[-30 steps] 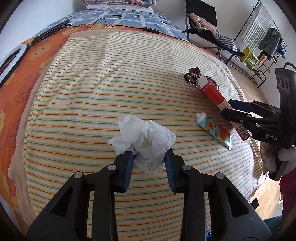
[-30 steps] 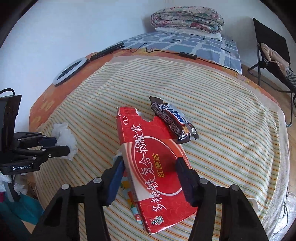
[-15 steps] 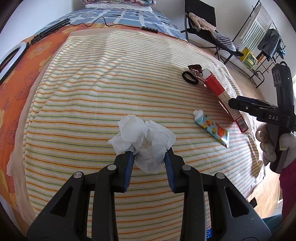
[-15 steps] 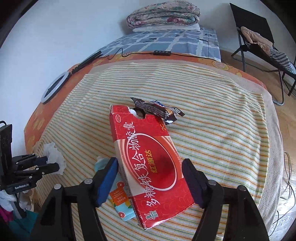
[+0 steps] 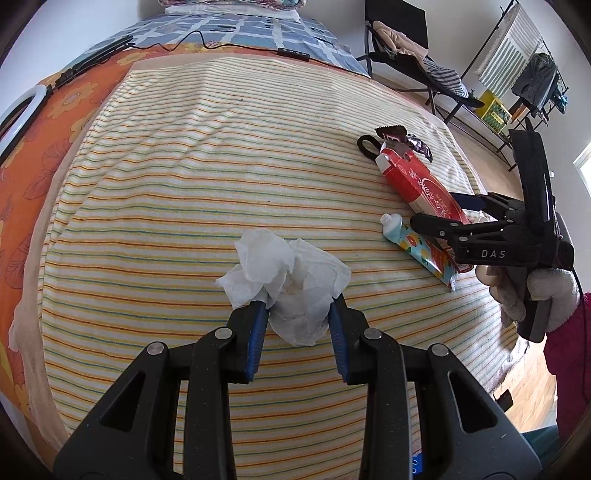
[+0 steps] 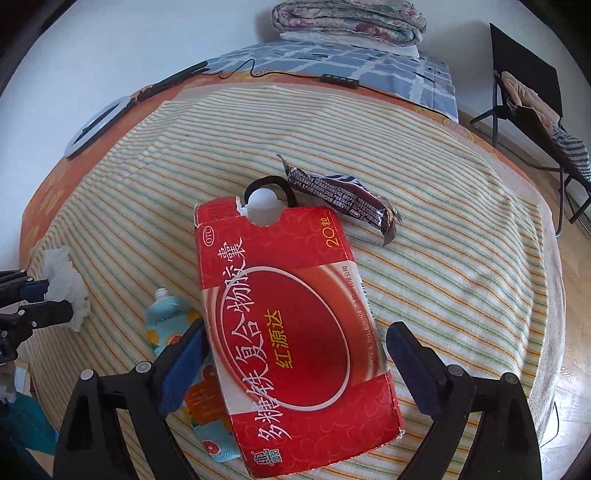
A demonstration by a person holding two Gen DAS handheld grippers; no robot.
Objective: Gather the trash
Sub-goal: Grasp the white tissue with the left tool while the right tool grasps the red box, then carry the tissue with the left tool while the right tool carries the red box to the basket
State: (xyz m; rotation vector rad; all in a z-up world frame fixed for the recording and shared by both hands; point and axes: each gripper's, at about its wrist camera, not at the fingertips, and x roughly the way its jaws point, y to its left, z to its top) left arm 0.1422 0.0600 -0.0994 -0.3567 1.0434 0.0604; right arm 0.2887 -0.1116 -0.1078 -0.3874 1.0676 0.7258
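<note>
Striped cloth [image 5: 184,184] covers the bed you are working over, with an orange floral sheet [image 5: 33,155] showing along its left side and a folded quilt [image 6: 347,18] stacked at the far end. Nearest the left, your left gripper [image 5: 297,317] is pinching a crumpled white tissue [image 5: 288,273] between its blue pads, holding it just above the stripes. Further right, a small teal pouch [image 5: 417,243] with a white cap lies flat on the cloth, partly tucked under the red medicine box [image 6: 295,332]. That box lies between the fingers of your right gripper [image 6: 295,354], whose jaws are spread wide around it; neither pad [image 6: 184,362] presses on the cardboard. Beyond the box's torn top edge sits a black hair tie [image 6: 269,190], and just to its right a dark candy wrapper [image 6: 343,199] lies crumpled on the cloth. At the far right a black folding chair [image 6: 528,96] stands on the floor.
</note>
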